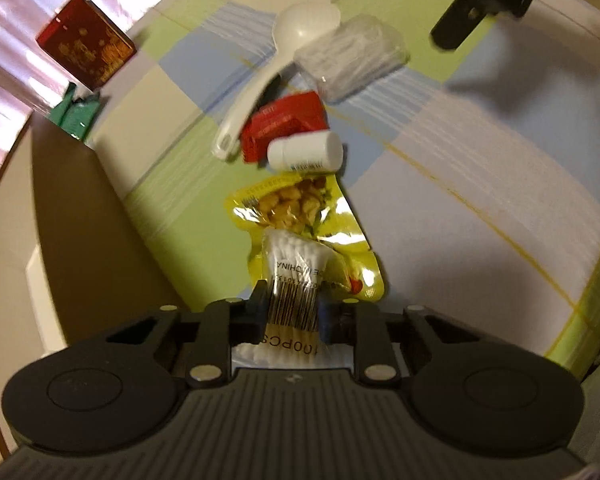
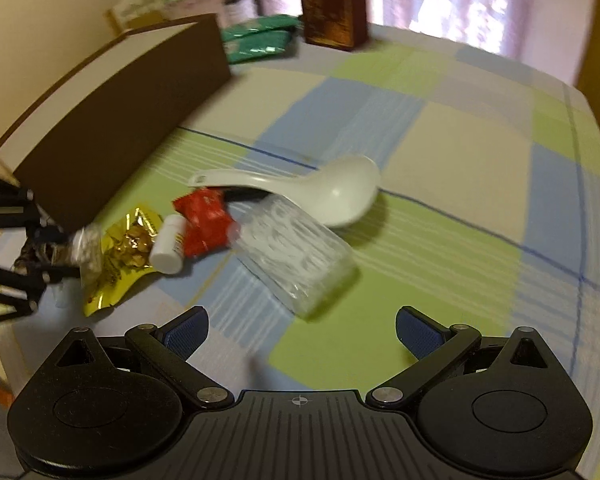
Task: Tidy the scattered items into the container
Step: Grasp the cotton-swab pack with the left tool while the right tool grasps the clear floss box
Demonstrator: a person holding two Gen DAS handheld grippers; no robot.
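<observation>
Tidying appears barely begun: the brown cardboard container (image 2: 112,128) stands at left, the left gripper (image 1: 288,312) is clamped on a clear cotton-swab packet (image 1: 292,280), while yellow snack pouch (image 2: 124,256), white bottle (image 2: 168,250), red packet (image 2: 206,220), white plastic spoon (image 2: 300,190) and clear plastic pack (image 2: 296,256) lie scattered before the open, empty right gripper (image 2: 300,332).

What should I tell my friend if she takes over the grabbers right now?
Left gripper: shut on the cotton swab pack.
Right gripper: open, empty, above the clear plastic pack.
On the checked cloth: spoon, red packet, white bottle, yellow snack bag, all beside the brown box.
Done: swabs gripped.
Left: put the swabs and everything else in the box.
</observation>
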